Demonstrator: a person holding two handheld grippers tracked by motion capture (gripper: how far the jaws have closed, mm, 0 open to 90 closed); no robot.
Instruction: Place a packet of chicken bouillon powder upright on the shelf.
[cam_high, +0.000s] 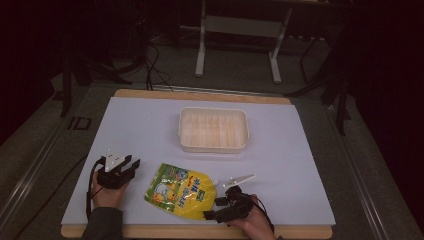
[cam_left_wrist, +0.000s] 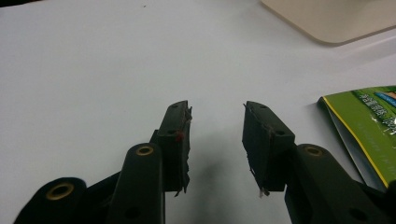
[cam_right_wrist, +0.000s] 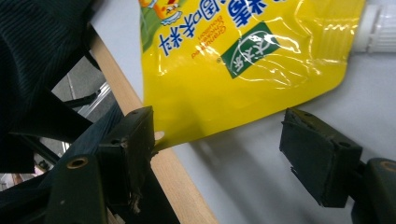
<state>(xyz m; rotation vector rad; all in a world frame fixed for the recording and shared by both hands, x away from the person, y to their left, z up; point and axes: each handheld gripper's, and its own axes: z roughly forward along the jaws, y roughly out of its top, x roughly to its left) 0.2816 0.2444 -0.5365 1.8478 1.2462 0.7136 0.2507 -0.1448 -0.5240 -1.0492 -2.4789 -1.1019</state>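
Note:
A yellow and green spouted pouch (cam_high: 181, 191) lies flat on the white mat near the front edge. In the right gripper view the pouch (cam_right_wrist: 243, 60) has its white cap (cam_right_wrist: 380, 29) at the upper right. My right gripper (cam_high: 216, 209) is open at the pouch's lower right corner, and one of its fingers (cam_right_wrist: 130, 140) touches the pouch's corner over the table's wooden edge. My left gripper (cam_high: 131, 167) is open just left of the pouch, low over the mat, with nothing between its jaws. The pouch's green edge (cam_left_wrist: 369, 126) shows to its right.
An empty cream plastic tray (cam_high: 213, 129) stands at the middle of the mat (cam_high: 150, 125), beyond the pouch; its corner (cam_left_wrist: 331, 18) shows in the left gripper view. The wooden table edge (cam_high: 200, 231) runs along the front. A sleeve (cam_right_wrist: 42, 51) is at the left.

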